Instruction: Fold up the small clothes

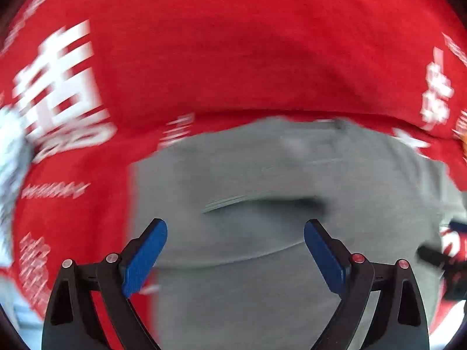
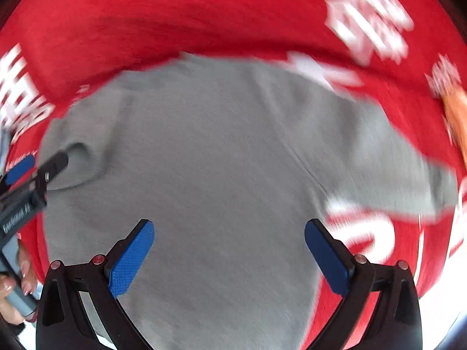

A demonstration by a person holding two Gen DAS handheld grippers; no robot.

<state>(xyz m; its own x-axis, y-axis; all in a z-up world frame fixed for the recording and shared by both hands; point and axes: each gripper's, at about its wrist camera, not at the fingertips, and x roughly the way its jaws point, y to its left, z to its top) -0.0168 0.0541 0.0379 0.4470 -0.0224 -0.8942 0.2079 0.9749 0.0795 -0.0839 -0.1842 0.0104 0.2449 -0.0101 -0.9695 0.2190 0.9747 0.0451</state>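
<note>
A small grey garment (image 1: 262, 175) lies spread on a red cloth with white print (image 1: 204, 58). In the left wrist view my left gripper (image 1: 235, 233) hovers over the garment's near part, its blue pads wide apart with nothing between them. A dark fold line (image 1: 262, 201) crosses the fabric just ahead of it. In the right wrist view the grey garment (image 2: 204, 160) fills the middle, and my right gripper (image 2: 229, 233) stands open above it, empty. The left gripper (image 2: 38, 169) shows at the left edge over a rumpled corner of the garment.
The red printed cloth (image 2: 204, 14) covers the surface all round the garment. A hand (image 2: 11, 288) holds the left tool's handle at the lower left. Something white and fluffy (image 1: 11, 151) sits at the left edge, and an orange thing (image 2: 458, 116) at the right edge.
</note>
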